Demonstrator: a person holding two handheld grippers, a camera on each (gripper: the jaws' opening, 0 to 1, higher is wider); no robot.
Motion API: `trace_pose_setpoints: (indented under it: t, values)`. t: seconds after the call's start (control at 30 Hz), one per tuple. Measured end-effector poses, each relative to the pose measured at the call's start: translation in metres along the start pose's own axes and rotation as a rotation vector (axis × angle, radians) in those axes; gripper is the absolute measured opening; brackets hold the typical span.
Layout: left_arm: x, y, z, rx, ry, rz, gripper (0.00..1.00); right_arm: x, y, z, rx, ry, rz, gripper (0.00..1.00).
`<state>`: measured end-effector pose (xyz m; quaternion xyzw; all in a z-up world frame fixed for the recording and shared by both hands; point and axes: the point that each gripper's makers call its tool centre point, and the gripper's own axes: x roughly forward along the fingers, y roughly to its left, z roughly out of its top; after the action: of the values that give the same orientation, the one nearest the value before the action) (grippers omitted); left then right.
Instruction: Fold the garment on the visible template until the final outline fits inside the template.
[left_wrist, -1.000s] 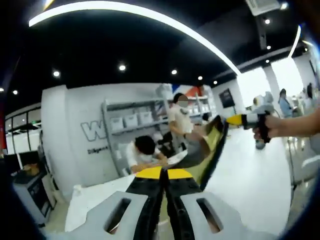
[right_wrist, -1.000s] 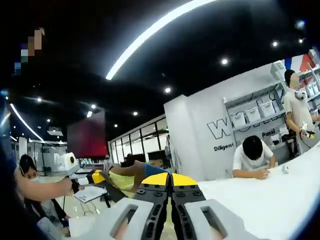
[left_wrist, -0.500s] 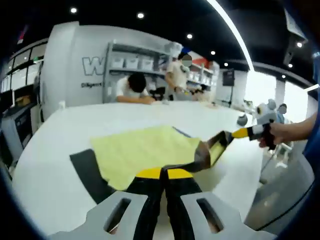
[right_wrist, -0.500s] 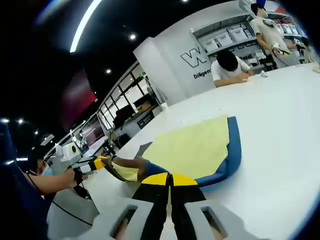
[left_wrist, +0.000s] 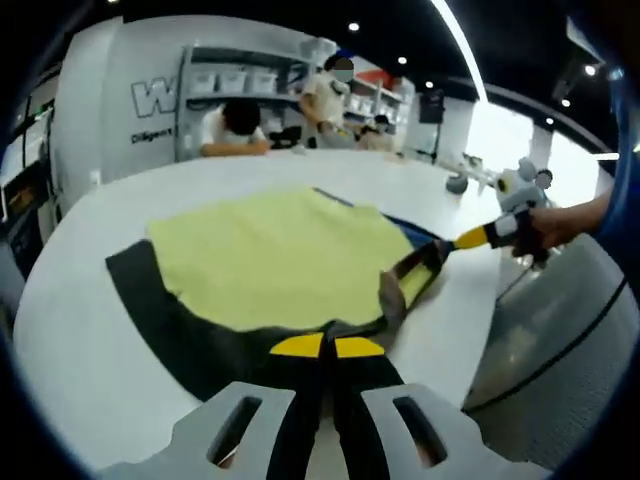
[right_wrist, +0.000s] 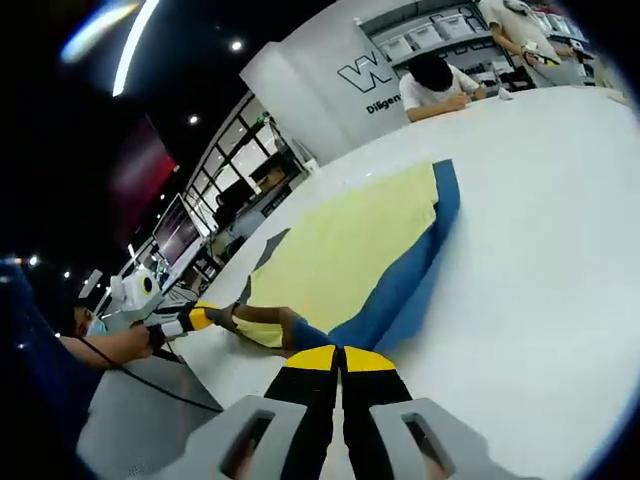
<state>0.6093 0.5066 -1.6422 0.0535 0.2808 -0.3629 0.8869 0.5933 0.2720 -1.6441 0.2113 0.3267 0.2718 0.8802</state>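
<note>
Lettering on the white wall

At the upper left of the left gripper view, the white wall (left_wrist: 120, 110) carries a large outlined "W", cut off by the shelving, with small dark text under it starting "Diligen". At the top of the right gripper view the same wall (right_wrist: 300, 80) shows "W" over "Diligen"; the rest is hidden.

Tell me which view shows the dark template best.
The left gripper view: the template shows as a dark band along two sides of the yellow garment. In the right gripper view just a dark sliver peeks out past the garment.
</note>
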Motion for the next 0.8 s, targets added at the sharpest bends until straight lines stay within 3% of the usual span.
trace_pose_setpoints:
  t: [0.13, 0.23, 0.37, 0.5, 0.67, 0.73, 0.77, 0.8]
  values:
    - [-0.002, -0.007, -0.009, 0.020, 0.040, -0.053, 0.00, -0.003, 0.001, -0.016, 0.004, 0.056, 0.008, 0.00]
    - [-0.004, -0.010, -0.018, 0.023, 0.068, -0.084, 0.00, -0.005, 0.000, -0.021, 0.019, 0.051, 0.008, 0.00]
    - [-0.013, -0.015, -0.005, -0.048, 0.002, -0.131, 0.01, -0.013, -0.002, -0.014, 0.044, 0.009, 0.002, 0.00]
    - [-0.018, -0.015, 0.005, -0.095, -0.034, -0.137, 0.09, -0.017, -0.005, -0.010, 0.056, -0.020, -0.010, 0.05]
    - [-0.029, -0.013, 0.020, -0.106, -0.080, -0.094, 0.18, -0.024, -0.021, -0.004, 0.083, -0.053, -0.049, 0.07]
    - [-0.037, -0.009, 0.031, -0.138, -0.132, -0.063, 0.18, -0.029, -0.033, 0.009, 0.081, -0.106, -0.097, 0.07]
    - [-0.044, -0.004, 0.042, -0.163, -0.189, -0.010, 0.17, -0.030, -0.041, 0.018, 0.091, -0.135, -0.118, 0.07]
    - [-0.045, -0.002, 0.044, -0.169, -0.200, 0.004, 0.17, -0.027, -0.061, 0.033, 0.089, -0.158, -0.153, 0.08]
